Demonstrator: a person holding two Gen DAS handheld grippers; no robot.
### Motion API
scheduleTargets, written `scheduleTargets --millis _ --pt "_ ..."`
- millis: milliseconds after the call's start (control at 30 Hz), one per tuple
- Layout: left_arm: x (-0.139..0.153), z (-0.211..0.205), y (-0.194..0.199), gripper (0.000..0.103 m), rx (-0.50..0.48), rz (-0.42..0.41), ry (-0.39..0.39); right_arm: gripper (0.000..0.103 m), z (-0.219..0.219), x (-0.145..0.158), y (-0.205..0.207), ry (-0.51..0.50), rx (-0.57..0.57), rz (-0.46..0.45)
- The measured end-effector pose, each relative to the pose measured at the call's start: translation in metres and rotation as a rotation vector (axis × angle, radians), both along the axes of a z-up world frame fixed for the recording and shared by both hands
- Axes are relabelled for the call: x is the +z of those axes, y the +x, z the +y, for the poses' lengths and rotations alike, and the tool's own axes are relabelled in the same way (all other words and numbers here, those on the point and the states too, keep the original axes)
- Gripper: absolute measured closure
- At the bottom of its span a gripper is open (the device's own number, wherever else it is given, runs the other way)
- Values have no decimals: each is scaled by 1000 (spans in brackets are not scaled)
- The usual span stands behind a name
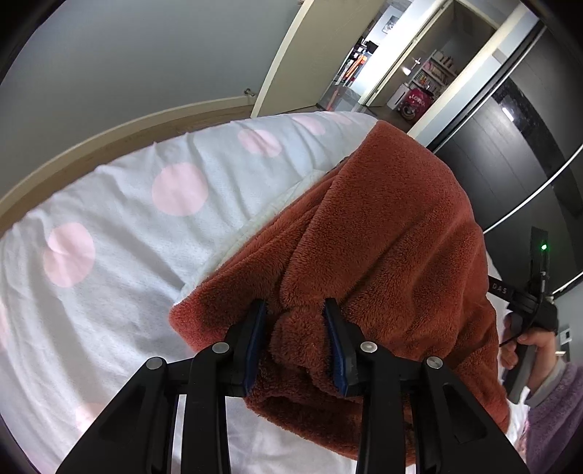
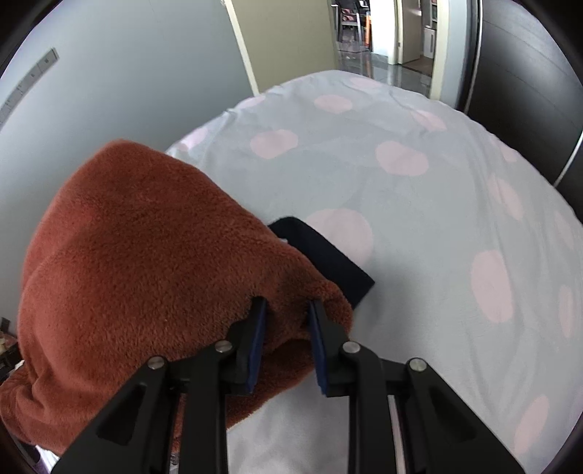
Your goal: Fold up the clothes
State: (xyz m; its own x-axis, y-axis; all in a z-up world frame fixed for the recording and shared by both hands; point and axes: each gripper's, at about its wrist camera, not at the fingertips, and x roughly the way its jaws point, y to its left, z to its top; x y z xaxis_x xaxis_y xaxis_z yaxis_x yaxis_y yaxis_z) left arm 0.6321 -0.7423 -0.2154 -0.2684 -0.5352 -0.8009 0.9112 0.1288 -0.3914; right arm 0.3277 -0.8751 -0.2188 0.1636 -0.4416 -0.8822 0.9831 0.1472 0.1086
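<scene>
A rust-brown fleece garment (image 1: 382, 237) is held up over the bed; it also fills the left of the right wrist view (image 2: 138, 262). My left gripper (image 1: 295, 310) is shut on a bunched fold of the fleece near its lower edge. My right gripper (image 2: 286, 310) is shut on another bunched edge of the same fleece. A dark navy piece of cloth (image 2: 324, 251) shows below the fleece on the bed; whether it belongs to the garment I cannot tell. The right gripper's body and the hand holding it show at the right edge of the left wrist view (image 1: 535, 310).
The bed has a white cover with pink dots (image 1: 109, 226), seen also in the right wrist view (image 2: 419, 204). A wooden bed frame (image 1: 109, 142) and grey wall lie behind. A dark wardrobe (image 1: 510, 153) stands right. An open doorway (image 2: 379, 32) lies beyond.
</scene>
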Motion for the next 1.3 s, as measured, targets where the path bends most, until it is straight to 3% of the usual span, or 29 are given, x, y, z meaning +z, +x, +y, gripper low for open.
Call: scheduleTargets --millis 100,233,400,567,767,867,1000,1300 --pt "22 12 4 68 12 -1 -24 81 20 32 3 -54 -30 25" --pt "45 28 1 68 -4 -61 -80 78 70 73 12 -128 3 -95" --pt "49 32 -7 68 -43 -95 -89 78 125 91 73 -177 173 -129" --pt "28 25 -3 68 -25 -77 -10 79 140 55 102 -122 170 -75" --pt "7 15 -6 67 -42 -73 32 80 144 8 90 -48 112 -71" --pt "8 14 -6 66 -34 -75 37 79 144 4 87 -31 96 -83" --pt "35 29 -7 66 -42 -97 -4 79 153 30 78 -61 81 -118" --pt "117 102 -35 63 -83 -314 -132 72 203 107 47 -122 3 -128"
